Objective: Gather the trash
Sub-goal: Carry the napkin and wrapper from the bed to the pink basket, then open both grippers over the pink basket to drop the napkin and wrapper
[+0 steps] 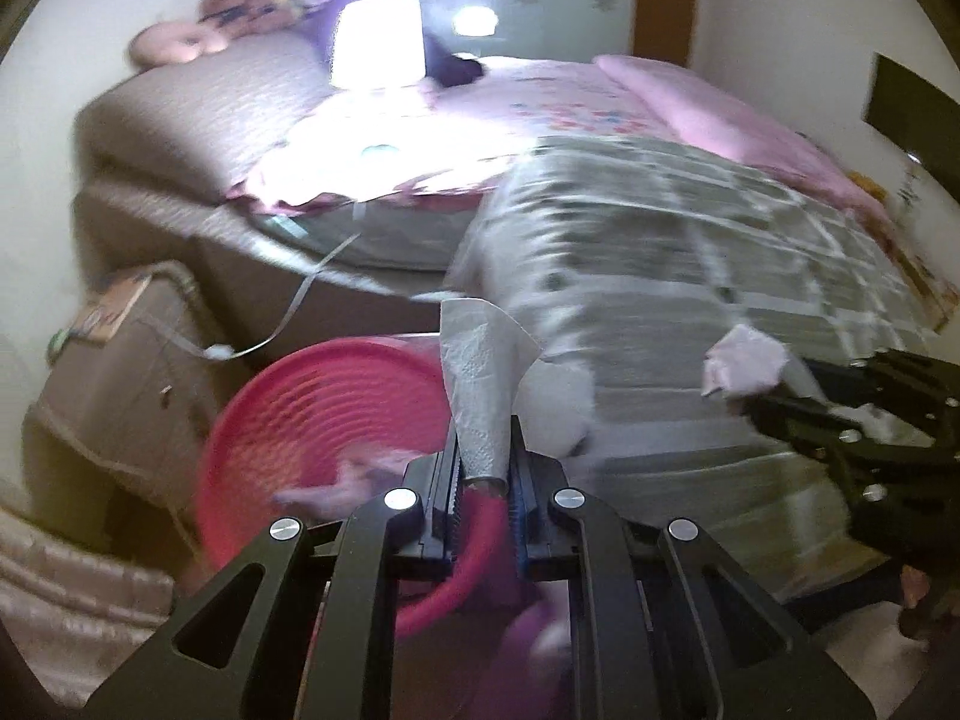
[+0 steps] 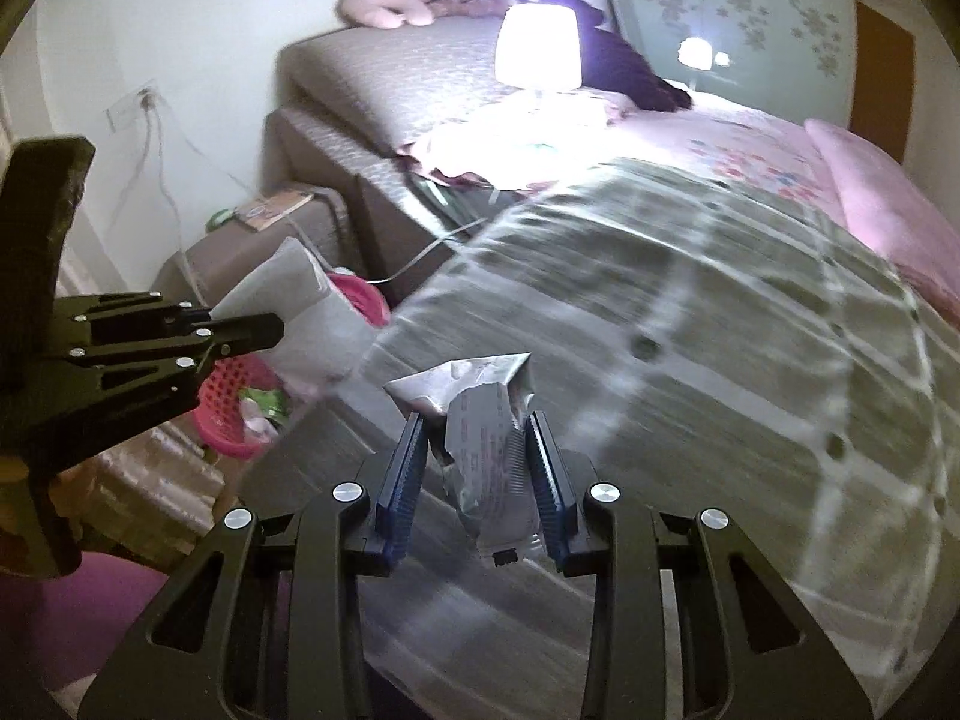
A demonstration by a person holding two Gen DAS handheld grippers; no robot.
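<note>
Both wrist views look down over their tongs, sharing the blurred, seemingly near bed (image 1: 690,228) (image 2: 690,312).

Home bedroom. A bed (image 2: 690,360) with checked quilt (image 2: 720,312) and pink pillow (image 2: 870,198) fills the room; a lit lamp (image 2: 538,48) stands by plush toys (image 2: 420,3) on the headboard (image 2: 384,72). Nightstand (image 2: 264,240), wall socket (image 2: 129,105), pink bin (image 1: 324,462) on the floor.

A big bed (image 2: 690,324) with a gray checked blanket (image 2: 720,372) and pink sheet (image 2: 750,138) fills the white-walled room, a bright lamp (image 2: 538,47) glows on it, and a brown nightstand (image 2: 252,246) stands beside it.
</note>
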